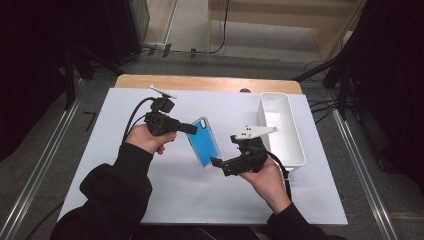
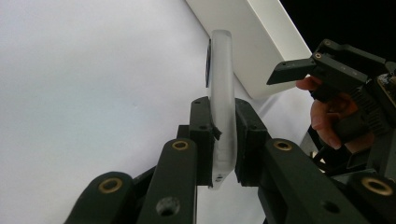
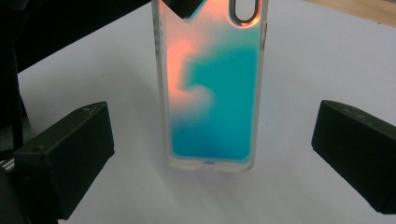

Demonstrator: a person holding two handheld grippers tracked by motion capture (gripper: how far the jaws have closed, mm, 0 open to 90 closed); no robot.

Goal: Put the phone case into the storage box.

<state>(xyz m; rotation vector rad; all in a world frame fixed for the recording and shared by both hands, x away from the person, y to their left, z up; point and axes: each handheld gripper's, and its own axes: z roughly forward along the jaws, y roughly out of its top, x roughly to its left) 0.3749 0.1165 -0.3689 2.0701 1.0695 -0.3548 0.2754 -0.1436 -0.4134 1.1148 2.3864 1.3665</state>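
Blue-orange phone case [image 1: 204, 141], held on edge

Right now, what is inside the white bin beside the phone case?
Nothing shows in the white bin: its floor looks bare in the high view. The near end is covered by the right gripper and its grey plate.

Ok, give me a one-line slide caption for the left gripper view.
Left gripper clamps a clear-edged phone case edge-on above the white table, with the white bin and the right gripper beyond.

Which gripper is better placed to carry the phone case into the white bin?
Left, probably: the left gripper is shut on the phone case. The right gripper is open, nearer the white bin.
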